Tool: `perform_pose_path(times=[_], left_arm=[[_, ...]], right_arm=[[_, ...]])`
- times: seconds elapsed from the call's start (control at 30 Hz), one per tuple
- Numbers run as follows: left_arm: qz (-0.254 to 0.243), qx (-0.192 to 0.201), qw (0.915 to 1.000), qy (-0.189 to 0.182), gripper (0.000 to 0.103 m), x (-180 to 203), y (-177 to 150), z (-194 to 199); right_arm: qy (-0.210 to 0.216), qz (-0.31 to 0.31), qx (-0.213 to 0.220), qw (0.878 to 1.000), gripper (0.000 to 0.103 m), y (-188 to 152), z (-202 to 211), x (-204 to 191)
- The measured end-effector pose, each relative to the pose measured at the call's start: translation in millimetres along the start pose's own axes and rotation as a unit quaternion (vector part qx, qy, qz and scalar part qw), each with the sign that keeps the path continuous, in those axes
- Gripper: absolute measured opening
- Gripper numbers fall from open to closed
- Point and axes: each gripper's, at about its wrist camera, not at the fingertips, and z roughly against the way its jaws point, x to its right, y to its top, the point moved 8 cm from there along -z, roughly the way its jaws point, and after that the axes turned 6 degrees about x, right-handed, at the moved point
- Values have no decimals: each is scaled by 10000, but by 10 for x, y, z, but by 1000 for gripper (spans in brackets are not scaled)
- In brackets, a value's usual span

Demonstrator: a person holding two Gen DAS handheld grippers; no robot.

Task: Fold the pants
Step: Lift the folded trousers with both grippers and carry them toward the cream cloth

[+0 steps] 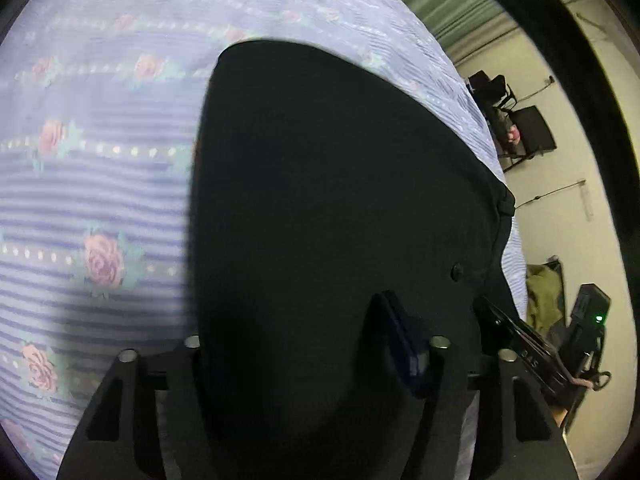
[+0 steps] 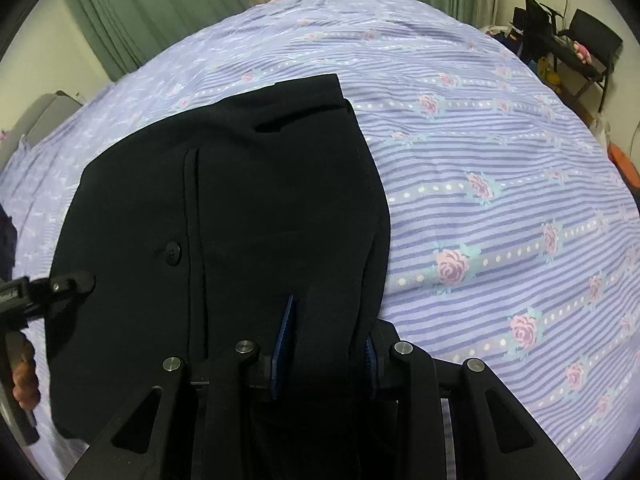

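Black pants (image 1: 320, 180) lie on a lilac rose-striped bedsheet (image 1: 100, 160); their waistband button (image 2: 172, 252) and a pocket slit (image 2: 280, 122) face up. My left gripper (image 1: 304, 312) straddles the cloth. Its right finger (image 1: 400, 340) rests on top, while the other finger is hidden by the fabric, and the jaws stand wide apart. In the right wrist view the left gripper (image 2: 80, 282) sits at the pants' left edge, near the button, with a hand (image 2: 24, 380) behind it. My right gripper (image 2: 328, 320) is shut on a raised fold of the pants (image 2: 260, 200) between its blue pads (image 2: 285, 332).
The bedsheet (image 2: 500, 200) spreads wide to the right of the pants. Green curtains (image 2: 160, 8) hang behind the bed. Black chairs (image 2: 592, 40) and a cluttered desk stand at the far right. Bags and gear (image 1: 548, 296) lie on the floor beside the bed.
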Motion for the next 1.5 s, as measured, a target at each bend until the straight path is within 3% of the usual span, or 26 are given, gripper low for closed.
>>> perform_pose_path(times=[0.07,0.17,0.37,0.63,0.8,0.93,1.03,1.27,1.5], left_arm=[[-107,38,9997,201,32,68,-4,59],[-177,235,9993,228,15,128,12,257],[-754,551,9943,516,14,382,-172,1025],[-941,998,9889,580,14,384,-877,2904],[-1320,1539,9781,471,14,368,-1313,4060],[-1567,1843,9694,425,14,268,-1568,4722],[-1727,1961,9634,599,14,157,-1731,5069],[-1563,2176,9564,1164,14,-106,-2073,5560],[-859,2221,9611,1400,14,-132,-2437,5420]], right_arm=[[-79,67,-1,9999,28,23,52,-22],[-188,254,104,9994,21,66,229,-133],[79,515,390,9979,16,41,975,-556],[372,800,670,9938,16,-452,2545,-1351],[372,884,1065,9897,16,-826,3628,-1915],[387,953,1440,9842,16,-1086,4169,-2256],[425,1017,1655,9800,16,-1246,4420,-2524],[764,1238,1848,9720,16,-1568,4634,-2984],[1187,1806,1717,9612,16,-1803,4743,-2984]])
